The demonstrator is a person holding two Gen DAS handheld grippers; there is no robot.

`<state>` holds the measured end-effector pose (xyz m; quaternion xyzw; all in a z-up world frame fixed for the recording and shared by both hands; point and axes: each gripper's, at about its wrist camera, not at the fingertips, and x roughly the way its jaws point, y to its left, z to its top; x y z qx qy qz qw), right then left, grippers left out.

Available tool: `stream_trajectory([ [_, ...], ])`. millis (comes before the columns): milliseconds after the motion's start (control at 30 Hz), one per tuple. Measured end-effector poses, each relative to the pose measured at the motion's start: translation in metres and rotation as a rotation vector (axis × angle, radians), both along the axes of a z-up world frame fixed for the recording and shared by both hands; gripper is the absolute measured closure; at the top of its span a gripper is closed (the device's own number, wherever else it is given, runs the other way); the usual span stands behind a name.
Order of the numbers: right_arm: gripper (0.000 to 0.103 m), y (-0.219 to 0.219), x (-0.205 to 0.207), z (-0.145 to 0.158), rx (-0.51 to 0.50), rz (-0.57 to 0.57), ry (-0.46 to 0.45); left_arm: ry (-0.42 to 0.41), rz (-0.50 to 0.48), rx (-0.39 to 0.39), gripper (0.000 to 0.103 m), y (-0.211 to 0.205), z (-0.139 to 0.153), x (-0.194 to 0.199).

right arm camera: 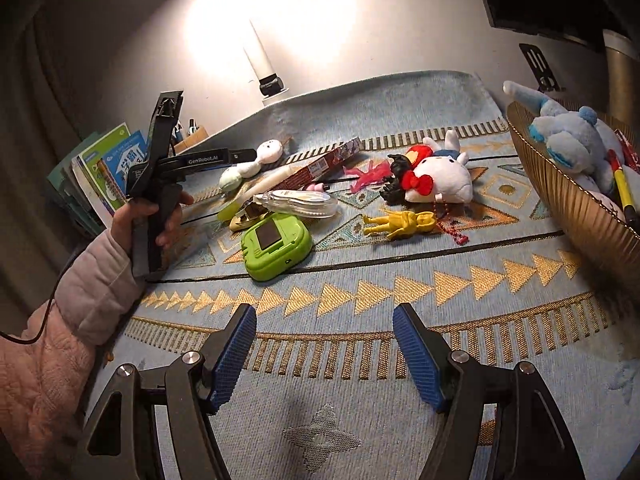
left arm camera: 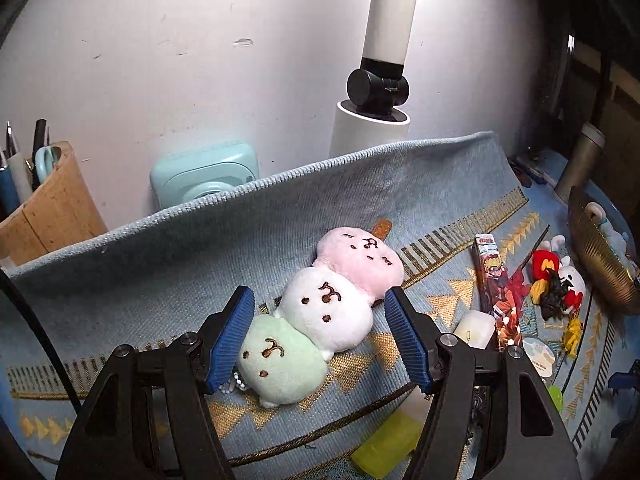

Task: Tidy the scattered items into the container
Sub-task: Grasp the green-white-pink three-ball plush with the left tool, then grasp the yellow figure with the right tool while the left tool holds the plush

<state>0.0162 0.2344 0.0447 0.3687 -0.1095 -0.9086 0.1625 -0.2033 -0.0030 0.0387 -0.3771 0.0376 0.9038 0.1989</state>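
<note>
A plush of three balls, pink, white and green (left arm camera: 328, 304), lies on the blue patterned cloth (left arm camera: 360, 200). My left gripper (left arm camera: 320, 312) is open, its blue pads on either side of the white and green balls. The plush also shows in the right wrist view (right arm camera: 248, 164), far left, with the left gripper (right arm camera: 240, 157) over it. My right gripper (right arm camera: 324, 322) is open and empty above bare cloth. The gold ribbed basket (right arm camera: 560, 184) stands at the right and holds a blue plush (right arm camera: 568, 136) and pens.
Scattered on the cloth: a green device (right arm camera: 278, 244), a yellow figure (right arm camera: 400, 222), a white rabbit plush with red bow (right arm camera: 440, 178), a long printed box (right arm camera: 320, 164), a clear tape dispenser (right arm camera: 300, 202). A lamp base (left arm camera: 370, 132), a mint box (left arm camera: 204, 172) and pen holder (left arm camera: 48, 200) stand behind.
</note>
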Motion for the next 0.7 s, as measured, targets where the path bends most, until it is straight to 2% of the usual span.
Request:
stream_trajectory([
  [233, 0.034, 0.001, 0.0, -0.001, -0.009, -0.001, -0.009, 0.054, -0.009, -0.154, 0.037, 0.016, -0.011, 0.006],
  [300, 0.034, 0.001, 0.0, -0.001, -0.009, -0.004, -0.009, 0.068, 0.023, -0.179, 0.05, 0.017, -0.009, 0.006],
  [433, 0.034, 0.003, 0.0, -0.002, -0.01, -0.013, -0.009, 0.062, 0.051, -0.128, 0.065, 0.009, -0.002, 0.011],
  [567, 0.034, 0.005, -0.001, -0.003, -0.013, -0.021, -0.019, 0.036, 0.065, -0.084, 0.065, 0.002, 0.012, 0.036],
  [700, 0.034, 0.009, -0.003, -0.006, -0.019, -0.051, -0.037, 0.013, 0.071, -0.037, 0.065, -0.006, 0.024, 0.088],
])
